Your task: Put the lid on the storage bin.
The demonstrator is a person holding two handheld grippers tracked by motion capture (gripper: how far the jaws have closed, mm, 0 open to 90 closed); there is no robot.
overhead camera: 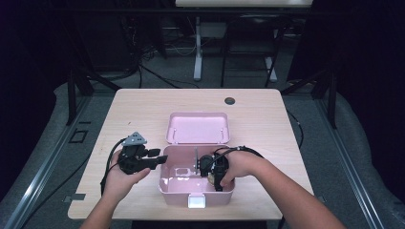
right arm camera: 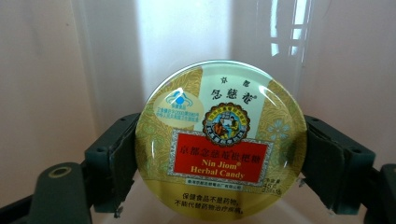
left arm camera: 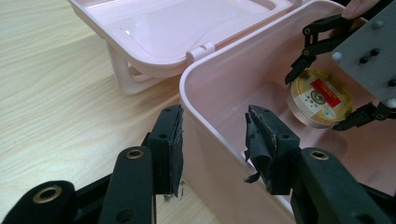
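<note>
Your right hand-held gripper (right arm camera: 219, 154) clenched on the candy tin (right arm camera: 220, 140) inside the pink box (overhead camera: 165, 188), your left hand-held gripper (left arm camera: 212, 149) released, straddling the box wall

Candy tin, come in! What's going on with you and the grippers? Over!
Right gripper shut on candy tin, inside pink box. Left gripper open, jaws astride the box's wall. Lid open, nothing in the way.

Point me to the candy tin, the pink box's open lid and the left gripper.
candy tin (right arm camera: 220, 140): right gripper view, on its printed top.
open lid (overhead camera: 197, 128): high view, on its inner face.
left gripper (left arm camera: 212, 140): left gripper view, midway between its fingertips.
</note>
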